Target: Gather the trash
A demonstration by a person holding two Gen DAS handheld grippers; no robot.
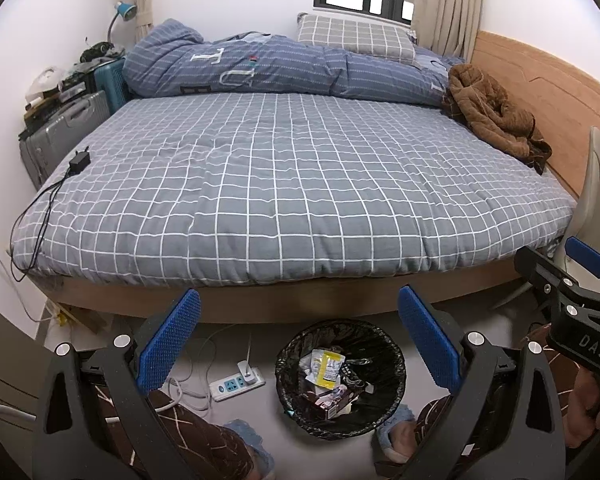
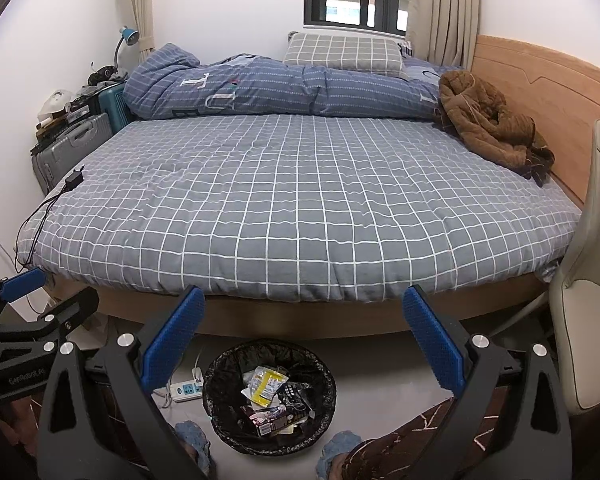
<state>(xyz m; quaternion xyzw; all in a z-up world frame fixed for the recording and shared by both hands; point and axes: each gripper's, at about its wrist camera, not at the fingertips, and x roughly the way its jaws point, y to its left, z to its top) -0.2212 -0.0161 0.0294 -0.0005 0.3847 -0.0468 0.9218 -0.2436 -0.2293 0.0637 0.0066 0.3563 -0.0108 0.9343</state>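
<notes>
Both grippers, left [image 1: 300,344] and right [image 2: 304,340], are spread wide and empty. Wrappers [image 1: 327,366] lie in the bin [image 1: 396,364] on the near floor. The bed [image 1: 292,184] shows no litter; collection appears finished.

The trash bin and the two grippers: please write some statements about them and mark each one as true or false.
1. The trash bin stands on the floor in front of the bed. True.
2. The bin is empty. False: it holds wrappers, among them a yellow packet.
3. The left gripper is shut on a wrapper. False: its jaws stand wide open and hold nothing.
4. The right gripper is open. True.
5. A brown jacket lies on the bed near the headboard. True.
6. The power strip lies on the bed. False: it lies on the floor beside the bin.
</notes>
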